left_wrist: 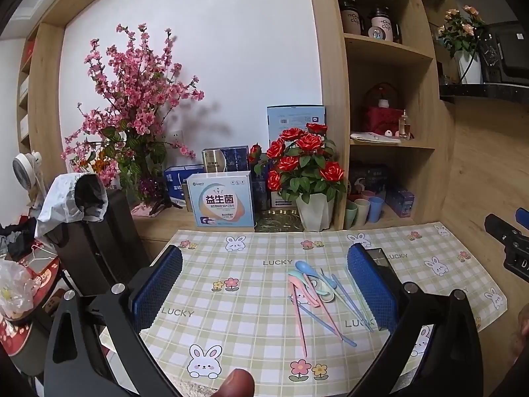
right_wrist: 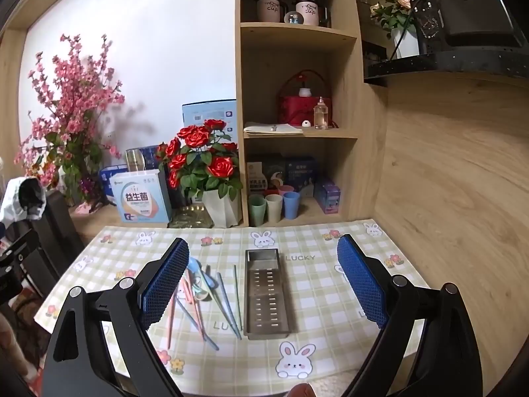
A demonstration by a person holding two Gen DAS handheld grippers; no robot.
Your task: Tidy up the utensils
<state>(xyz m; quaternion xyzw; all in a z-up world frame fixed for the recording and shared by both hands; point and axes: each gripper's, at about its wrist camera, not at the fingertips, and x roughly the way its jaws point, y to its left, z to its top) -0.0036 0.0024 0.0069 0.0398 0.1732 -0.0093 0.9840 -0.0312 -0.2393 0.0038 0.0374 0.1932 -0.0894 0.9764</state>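
Covering table (right_wrist: 334,301): checked bunny cloth, wood shelving (right_wrist: 297,135) behind

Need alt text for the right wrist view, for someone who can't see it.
Open right tongs hover over a checked bunny tablecloth, empty, framing a perforated metal tray. Left of the tray lies a loose pile of pastel chopsticks and spoons. Behind stand red roses and wooden shelves.

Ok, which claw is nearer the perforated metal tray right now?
Right. The right claw hangs open directly over the perforated metal tray, which sits between its fingers. The left claw is off to the tray's left, over the pile of pastel spoons and chopsticks.
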